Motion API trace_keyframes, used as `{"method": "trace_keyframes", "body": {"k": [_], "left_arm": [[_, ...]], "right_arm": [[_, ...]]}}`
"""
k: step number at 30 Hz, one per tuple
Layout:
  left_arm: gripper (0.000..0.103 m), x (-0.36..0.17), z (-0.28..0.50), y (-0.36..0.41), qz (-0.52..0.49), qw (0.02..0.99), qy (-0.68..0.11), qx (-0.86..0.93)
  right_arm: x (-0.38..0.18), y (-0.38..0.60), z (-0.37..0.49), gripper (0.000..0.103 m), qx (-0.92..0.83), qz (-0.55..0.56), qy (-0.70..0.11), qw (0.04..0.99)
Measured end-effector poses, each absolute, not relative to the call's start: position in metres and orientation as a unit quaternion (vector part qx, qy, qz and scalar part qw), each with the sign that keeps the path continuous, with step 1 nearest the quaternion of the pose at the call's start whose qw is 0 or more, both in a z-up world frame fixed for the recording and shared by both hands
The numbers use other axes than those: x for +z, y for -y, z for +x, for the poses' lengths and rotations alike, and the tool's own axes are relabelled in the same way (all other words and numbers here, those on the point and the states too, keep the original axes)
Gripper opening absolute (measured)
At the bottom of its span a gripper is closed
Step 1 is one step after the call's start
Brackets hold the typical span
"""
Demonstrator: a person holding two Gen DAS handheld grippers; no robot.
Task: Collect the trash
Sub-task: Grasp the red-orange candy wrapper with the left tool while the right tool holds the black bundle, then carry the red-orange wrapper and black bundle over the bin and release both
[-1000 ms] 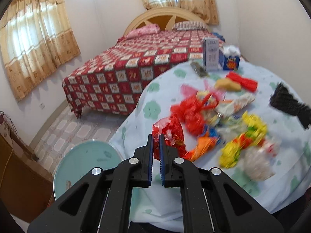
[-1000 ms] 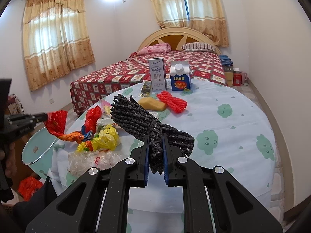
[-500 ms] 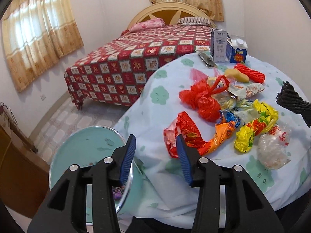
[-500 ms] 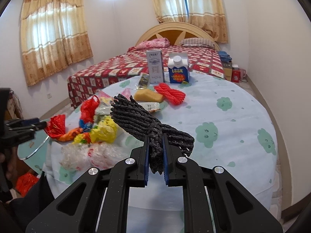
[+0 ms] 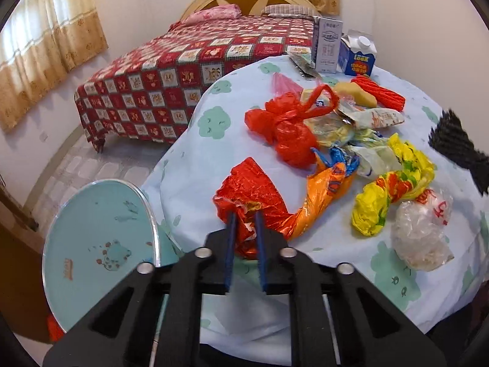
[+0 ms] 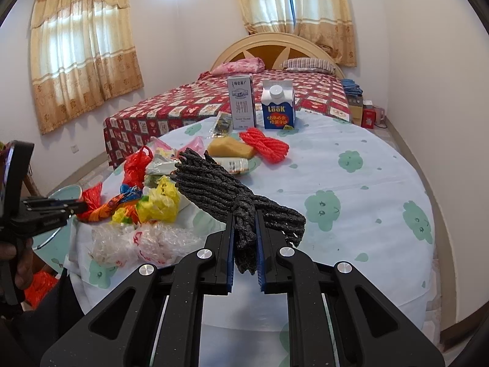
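- Since half a second ago my left gripper (image 5: pixel 245 217) has dropped and its spread jaws are closing on the red foil wrapper (image 5: pixel 250 195) at the near edge of the round table (image 5: pixel 195 165), pads pressing the crumpled foil.
- Right gripper (image 6: pixel 245 229) stays clamped on the black rope bundle (image 6: pixel 220 189), held above the tablecloth.
- Remaining trash bags (image 5: pixel 394 180) lie heaped mid-table; teal bin lid (image 5: pixel 101 235) sits beside the table.

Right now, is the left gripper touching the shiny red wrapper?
Touching. In the left wrist view the left gripper has both fingers pressed on the crinkled edge of the red wrapper, with no gap showing.
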State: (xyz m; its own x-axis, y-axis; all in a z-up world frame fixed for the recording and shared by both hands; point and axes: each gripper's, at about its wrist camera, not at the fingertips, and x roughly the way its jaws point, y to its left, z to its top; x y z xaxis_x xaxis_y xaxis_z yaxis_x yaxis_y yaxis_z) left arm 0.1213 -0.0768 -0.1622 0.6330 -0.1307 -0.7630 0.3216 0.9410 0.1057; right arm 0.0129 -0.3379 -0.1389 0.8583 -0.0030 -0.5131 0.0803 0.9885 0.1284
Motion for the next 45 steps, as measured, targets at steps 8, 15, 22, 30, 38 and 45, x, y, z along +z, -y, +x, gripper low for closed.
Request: {"method": "trace_keyframes", "body": {"k": [8, 15, 22, 30, 38, 45], "left_arm": [[0.006, -0.121, 0.095, 0.054, 0.115, 0.917, -0.365, -0.117], [0.006, -0.097, 0.081, 0.023, 0.12, 0.935, -0.324, -0.082], [0.006, -0.096, 0.081, -0.015, 0.125, 0.938, -0.32, -0.033], [0.006, -0.098, 0.085, -0.048, 0.121, 0.938, -0.326, 0.0], [0.006, -0.099, 0.082, -0.07, 0.123, 0.936, -0.329, 0.031], [0.006, -0.102, 0.083, -0.096, 0.116, 0.933, -0.337, 0.058]], "right_arm": [[-0.12, 0.315, 0.019, 0.012, 0.004, 0.062, -0.249, 0.966], [-0.106, 0.275, 0.04, 0.012, 0.039, 0.041, -0.242, 0.969], [-0.098, 0.23, 0.062, 0.012, 0.078, 0.013, -0.24, 0.967], [-0.096, 0.191, 0.082, 0.012, 0.11, -0.01, -0.247, 0.963], [-0.099, 0.156, 0.104, 0.012, 0.141, -0.026, -0.257, 0.956], [-0.1, 0.126, 0.119, 0.012, 0.164, -0.042, -0.261, 0.95]]}}
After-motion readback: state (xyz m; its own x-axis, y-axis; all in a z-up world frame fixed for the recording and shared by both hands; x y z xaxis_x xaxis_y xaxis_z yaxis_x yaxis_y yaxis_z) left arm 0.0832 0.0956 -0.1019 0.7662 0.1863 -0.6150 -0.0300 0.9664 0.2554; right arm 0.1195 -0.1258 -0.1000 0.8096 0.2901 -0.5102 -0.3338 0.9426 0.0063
